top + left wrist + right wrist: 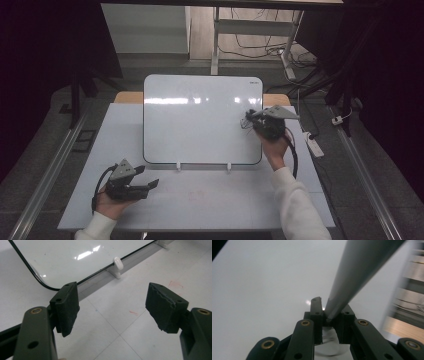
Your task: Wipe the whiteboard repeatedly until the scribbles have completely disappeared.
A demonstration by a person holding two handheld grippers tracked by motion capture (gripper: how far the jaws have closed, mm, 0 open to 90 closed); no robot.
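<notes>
Honestly, quick rundown with the whiteboard [200, 117] as the landmark:

held thing: grey marker-like stick [359, 272], pinched at its lower end in the right hand-held gripper [331, 315]; can't tell for sure if pen or eraser stick
right hand-held gripper state: clamped tight on that grey stick, jaws nearly together
right hand-held gripper place: at the whiteboard's right edge [267, 125], upper half, close against the surface, touching or not too blurry to say
long axis of stick: in the right gripper view, runs up and away from the jaws, leaning to the right, over the whiteboard's face
which way the work lies: bare white surface spreads off to the left of the stick's tip, so next stroke probably heads leftward across the whiteboard
left hand-held gripper [131, 182] state: jaws spread wide, nothing between the pads [67, 312]
left hand-held gripper place: on the table [210, 200] in front of the whiteboard's lower left corner, well apart from the stick
nearer hand: right one by far, left looks parked
whiteboard pose: propped tilted back on two small white feet [117, 265] at its bottom edge
</notes>
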